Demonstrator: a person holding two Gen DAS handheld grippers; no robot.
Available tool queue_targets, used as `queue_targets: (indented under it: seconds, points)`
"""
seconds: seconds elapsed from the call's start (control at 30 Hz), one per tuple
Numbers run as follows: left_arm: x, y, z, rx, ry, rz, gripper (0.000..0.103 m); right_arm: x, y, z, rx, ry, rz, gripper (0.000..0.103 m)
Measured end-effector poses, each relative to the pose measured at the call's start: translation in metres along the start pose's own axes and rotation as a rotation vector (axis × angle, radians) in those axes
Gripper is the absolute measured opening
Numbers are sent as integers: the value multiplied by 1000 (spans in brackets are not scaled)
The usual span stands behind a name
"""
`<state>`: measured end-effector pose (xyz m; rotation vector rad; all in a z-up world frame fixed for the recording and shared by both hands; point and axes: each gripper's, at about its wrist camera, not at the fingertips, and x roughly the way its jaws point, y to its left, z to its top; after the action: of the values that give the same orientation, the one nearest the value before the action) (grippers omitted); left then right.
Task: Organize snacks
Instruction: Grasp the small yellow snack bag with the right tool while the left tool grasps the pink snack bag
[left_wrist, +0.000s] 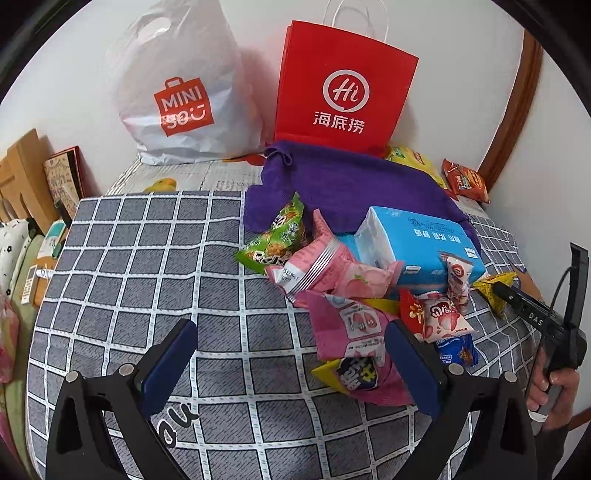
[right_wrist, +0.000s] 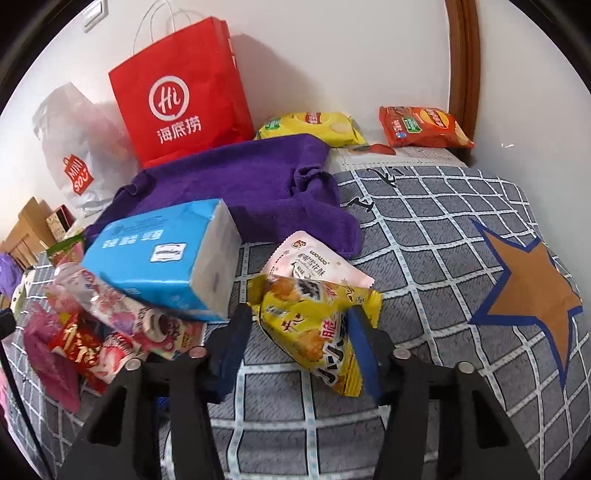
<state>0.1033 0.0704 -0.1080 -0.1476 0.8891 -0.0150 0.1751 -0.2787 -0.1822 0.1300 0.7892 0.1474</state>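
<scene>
My right gripper (right_wrist: 299, 347) is shut on a yellow snack packet (right_wrist: 314, 325), its blue pads pressing both crumpled sides just above the checked bedspread (right_wrist: 424, 229). A pale pink packet (right_wrist: 314, 258) lies right behind it. From the left wrist view the same yellow packet (left_wrist: 495, 291) shows at the far right, held by a person's hand (left_wrist: 554, 387). My left gripper (left_wrist: 291, 365) stands open over bare bedspread (left_wrist: 147, 266). Its right finger (left_wrist: 413, 369) is beside a pink sachet (left_wrist: 347, 328) at the edge of the snack pile.
A blue tissue pack (left_wrist: 424, 240) lies on the pile, with green (left_wrist: 277, 236) and pink (left_wrist: 325, 269) packets beside it. A purple towel (right_wrist: 240, 177), red paper bag (right_wrist: 177, 92) and white plastic bag (left_wrist: 177, 92) are behind. Yellow (right_wrist: 310, 125) and red (right_wrist: 424, 125) chip bags lie by the wall.
</scene>
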Motion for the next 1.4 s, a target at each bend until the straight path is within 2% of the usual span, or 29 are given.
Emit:
queue_targets:
  seconds: [0.03, 0.07, 0.1, 0.23, 0.37, 0.4, 0.43, 0.47, 0.53, 0.63, 0.7, 0.77, 0.97, 1.17, 1.27, 1.4]
  points:
    - [0, 0, -2, 0, 4, -9, 101, -3, -1, -2, 2, -1, 2, 47]
    - [0, 0, -1, 0, 8, -15, 101, -5, -1, -3, 4, 1, 2, 41]
    - [0, -1, -2, 1, 11, -25, 101, -9, -2, -5, 8, 5, 0, 32]
    - [8, -16, -4, 31, 34, -66, 101, -19, -4, -12, 15, 4, 16, 32]
    - [25, -32, -4, 62, 68, -65, 101, -21, -1, -20, -13, 14, 1, 28]
    - [29, -35, -4, 66, 75, -63, 96, -22, -2, -22, -12, 21, 4, 27]
    - [32, -36, -4, 64, 82, -64, 83, -24, -2, -24, -10, 29, 8, 25]
    - [35, -36, -4, 56, 93, -72, 77, -25, -3, -26, -9, 39, 18, 25]
    - [39, -34, -5, 29, 113, -138, 61, -30, -2, -31, -16, 56, 40, 25]
    - [38, -32, -5, 36, 103, -138, 56, -40, 1, -34, -48, 34, 15, 32]
    - [33, -28, -5, 31, 106, -126, 56, -46, 2, -32, -55, -9, -10, 60]
    - [27, -20, -5, 17, 107, -120, 56, -46, 1, -27, -44, -41, -22, 67]
    - [23, 3, -7, -7, 115, -56, 56, -14, -1, -12, -20, -12, -24, 67]
    - [32, 2, -7, 9, 120, -42, 62, 21, 3, -10, -18, 55, -50, 67]
    - [33, -2, -6, 23, 110, -45, 58, 20, 4, -10, -21, 46, -46, 64]
    - [28, -2, -5, 29, 117, -73, 57, 12, -1, -8, -10, 50, -25, 59]
